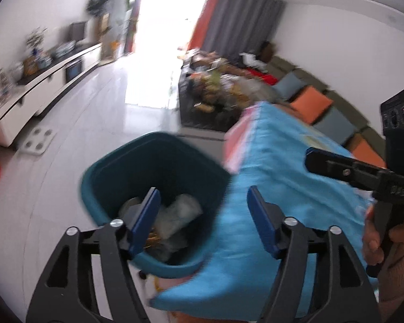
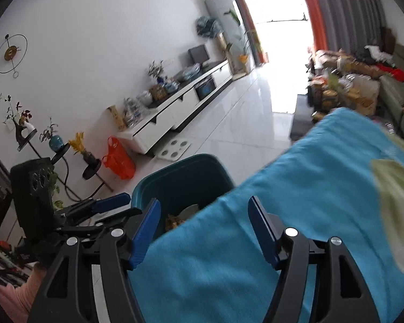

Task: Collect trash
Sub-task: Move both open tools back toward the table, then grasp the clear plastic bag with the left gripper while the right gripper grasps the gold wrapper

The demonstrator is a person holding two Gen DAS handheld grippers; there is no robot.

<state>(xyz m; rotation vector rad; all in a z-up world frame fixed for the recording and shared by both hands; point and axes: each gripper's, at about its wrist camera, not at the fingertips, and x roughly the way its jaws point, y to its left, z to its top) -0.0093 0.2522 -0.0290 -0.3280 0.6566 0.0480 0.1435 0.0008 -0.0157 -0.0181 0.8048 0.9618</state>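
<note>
A teal trash bin (image 1: 107, 177) stands on the floor beside a table with a blue cloth (image 1: 282, 188). It holds crumpled white wrappers (image 1: 180, 212) and other scraps. My left gripper (image 1: 203, 196) is open and empty, above the bin's near rim and the cloth's edge. The right gripper's fingers (image 1: 336, 168) show at the right of this view, over the cloth. In the right wrist view my right gripper (image 2: 204, 207) is open and empty above the blue cloth (image 2: 296, 202), with the bin (image 2: 180, 177) just ahead. The left gripper (image 2: 105, 207) shows at the left there.
A white TV cabinet (image 2: 175, 110) with clutter runs along the far wall. An orange plastic bag (image 2: 119, 158) and plant stands are at the left. A white scale (image 2: 173, 149) lies on the floor. A cluttered dark coffee table (image 1: 215, 94) and a sofa with cushions (image 1: 312, 102) stand beyond the table.
</note>
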